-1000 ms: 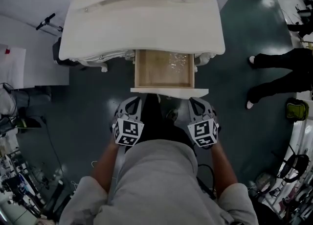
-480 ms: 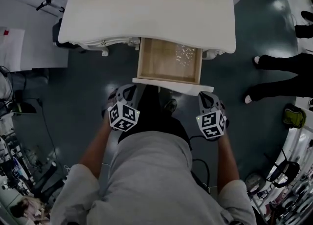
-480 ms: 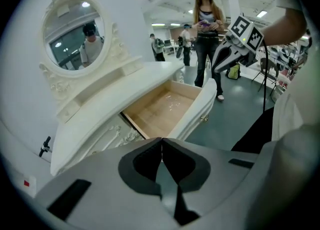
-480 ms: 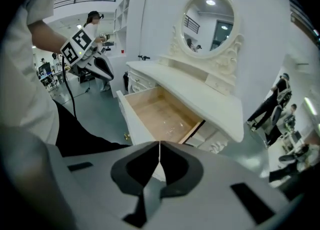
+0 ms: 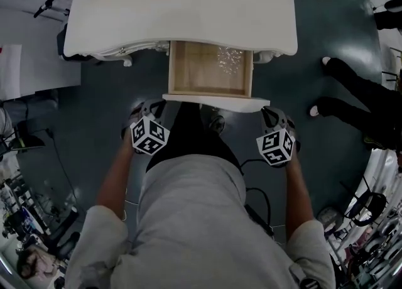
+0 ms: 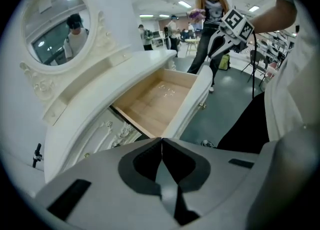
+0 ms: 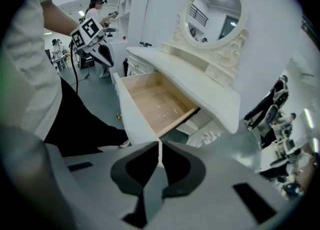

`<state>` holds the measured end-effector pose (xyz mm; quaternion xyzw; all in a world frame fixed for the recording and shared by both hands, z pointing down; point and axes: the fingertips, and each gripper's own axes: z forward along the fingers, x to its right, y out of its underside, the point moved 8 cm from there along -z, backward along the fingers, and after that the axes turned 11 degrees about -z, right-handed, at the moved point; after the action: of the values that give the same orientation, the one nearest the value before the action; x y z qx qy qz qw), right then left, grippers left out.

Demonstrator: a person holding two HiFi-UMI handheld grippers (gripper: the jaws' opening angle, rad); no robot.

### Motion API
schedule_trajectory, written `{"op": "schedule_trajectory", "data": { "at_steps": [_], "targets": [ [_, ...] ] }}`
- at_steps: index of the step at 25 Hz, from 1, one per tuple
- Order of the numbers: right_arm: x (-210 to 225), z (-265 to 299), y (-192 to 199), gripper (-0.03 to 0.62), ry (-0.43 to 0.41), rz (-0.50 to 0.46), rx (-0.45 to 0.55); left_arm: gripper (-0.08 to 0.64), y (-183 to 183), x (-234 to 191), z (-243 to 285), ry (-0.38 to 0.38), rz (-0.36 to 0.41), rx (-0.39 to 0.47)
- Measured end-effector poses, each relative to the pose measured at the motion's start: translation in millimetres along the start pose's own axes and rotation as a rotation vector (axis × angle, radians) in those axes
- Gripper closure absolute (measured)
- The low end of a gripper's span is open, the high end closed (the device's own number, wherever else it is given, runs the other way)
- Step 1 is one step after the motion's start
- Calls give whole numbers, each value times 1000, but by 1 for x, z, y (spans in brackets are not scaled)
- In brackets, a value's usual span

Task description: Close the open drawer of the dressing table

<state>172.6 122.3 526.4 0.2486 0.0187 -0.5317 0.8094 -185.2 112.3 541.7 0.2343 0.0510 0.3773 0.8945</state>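
The white dressing table (image 5: 182, 17) has its middle drawer (image 5: 210, 71) pulled out, showing a bare wooden bottom. The drawer's white front (image 5: 217, 100) faces me. My left gripper (image 5: 146, 110) hangs just short of the front's left end, jaws shut and empty. My right gripper (image 5: 271, 117) sits by the right end, also shut on nothing. In the left gripper view the closed jaws (image 6: 161, 140) point at the drawer (image 6: 155, 101). In the right gripper view the closed jaws (image 7: 160, 145) point at the drawer (image 7: 152, 101) from the other side. Neither gripper touches the drawer.
An oval mirror (image 7: 215, 6) stands on the table top. My dark-trousered legs (image 5: 188, 140) are right under the drawer front. A person's legs (image 5: 352, 99) stand on the floor at the right. A white cabinet (image 5: 25, 80) stands left; cables and equipment (image 5: 25, 218) crowd the lower corners.
Both grippers have spread apart and come closer to the drawer front, the left toward its left end, the right toward its right end. The drawer is as far out as before.
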Motion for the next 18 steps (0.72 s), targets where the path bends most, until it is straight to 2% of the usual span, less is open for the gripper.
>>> {"op": "schedule_trajectory", "data": {
  "at_steps": [5, 8, 10, 13, 16, 18],
  "targets": [
    [9, 6, 12, 569, -8, -82, -60, 551, 5, -9, 6, -7, 36, -67],
    [9, 12, 18, 462, -61, -160, -109, 550, 11, -10, 11, 6, 68, -118],
    [10, 19, 23, 439, -106, -218, -146, 545, 11, -12, 16, 16, 83, -140],
    [12, 29, 32, 420, -149, -311, -183, 432, 12, -11, 25, 58, 168, -189],
    [13, 36, 34, 416, -155, -402, -207, 406, 14, -10, 32, 45, 278, -220],
    [13, 41, 34, 416, -158, -437, -221, 402, 14, -11, 33, 40, 280, -219]
  ]
}}
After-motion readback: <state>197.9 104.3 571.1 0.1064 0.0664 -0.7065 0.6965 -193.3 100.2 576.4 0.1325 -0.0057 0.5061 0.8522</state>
